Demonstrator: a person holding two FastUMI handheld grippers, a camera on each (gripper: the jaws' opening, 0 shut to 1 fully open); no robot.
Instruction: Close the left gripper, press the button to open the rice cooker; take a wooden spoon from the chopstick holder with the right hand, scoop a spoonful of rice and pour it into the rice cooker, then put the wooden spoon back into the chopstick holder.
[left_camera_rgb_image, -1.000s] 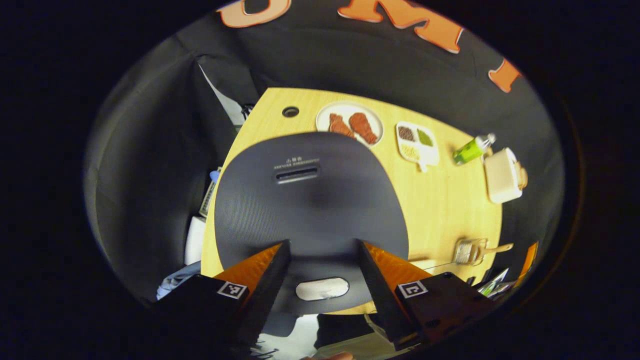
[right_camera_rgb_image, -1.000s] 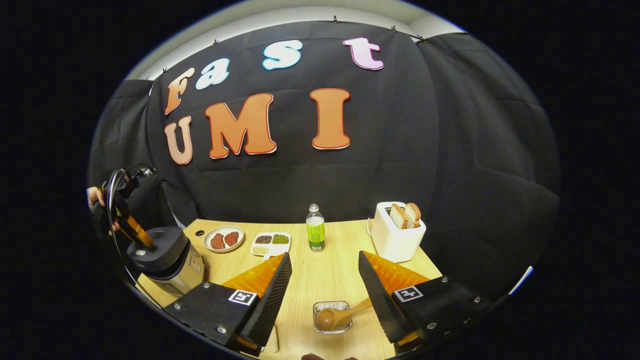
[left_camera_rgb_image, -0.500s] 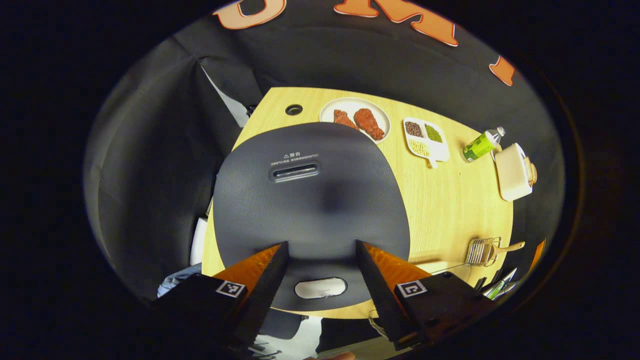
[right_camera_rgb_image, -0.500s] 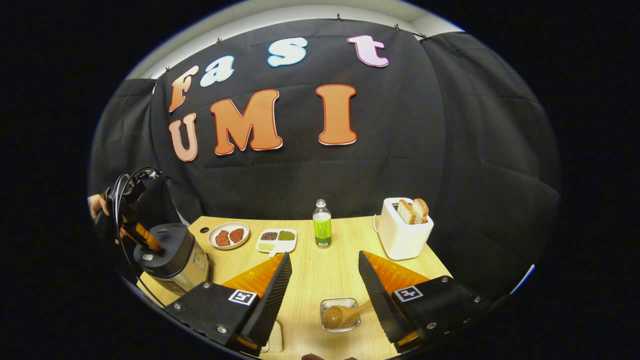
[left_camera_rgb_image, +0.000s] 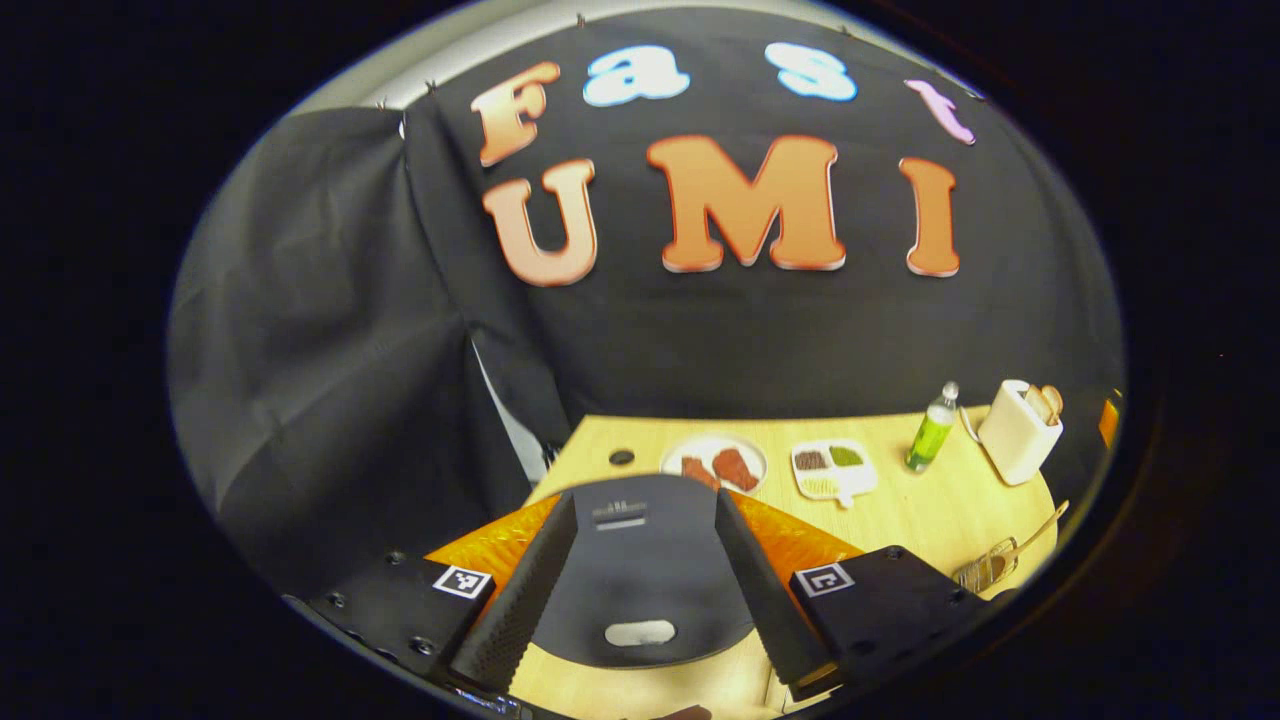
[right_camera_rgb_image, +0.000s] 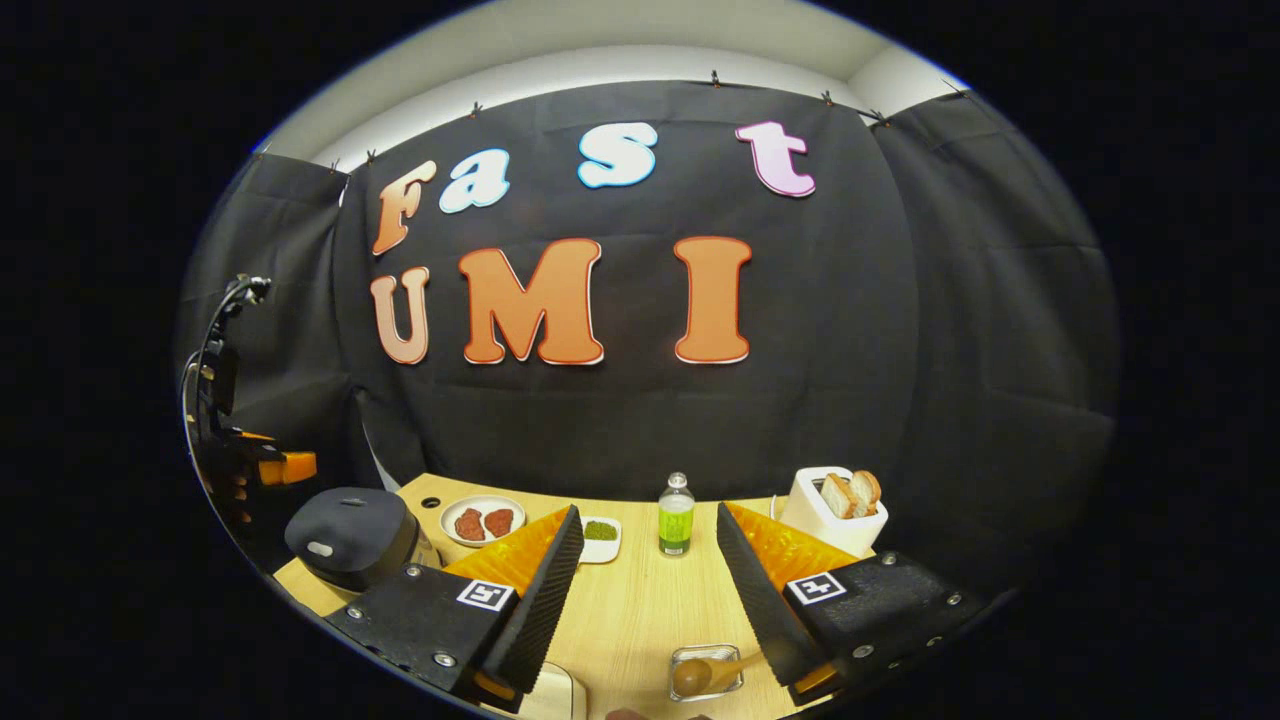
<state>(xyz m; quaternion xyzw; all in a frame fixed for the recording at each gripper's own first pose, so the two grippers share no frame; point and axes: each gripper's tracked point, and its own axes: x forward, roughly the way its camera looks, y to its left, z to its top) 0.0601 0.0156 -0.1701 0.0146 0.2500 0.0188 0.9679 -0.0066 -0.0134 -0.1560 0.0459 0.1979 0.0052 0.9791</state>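
The left gripper (left_camera_rgb_image: 640, 565) is held wide open above the rice cooker (left_camera_rgb_image: 640, 575), nothing between its fingers. The cooker is set at the table's (left_camera_rgb_image: 900, 510) left front corner, lid down, its button (left_camera_rgb_image: 640, 632) untouched. The right gripper (right_camera_rgb_image: 645, 590) is likewise spread open and empty over the front edge. The wooden spoon (right_camera_rgb_image: 700, 675) is seen lying in the chopstick holder (right_camera_rgb_image: 706, 672) near the front edge, just beside the right finger.
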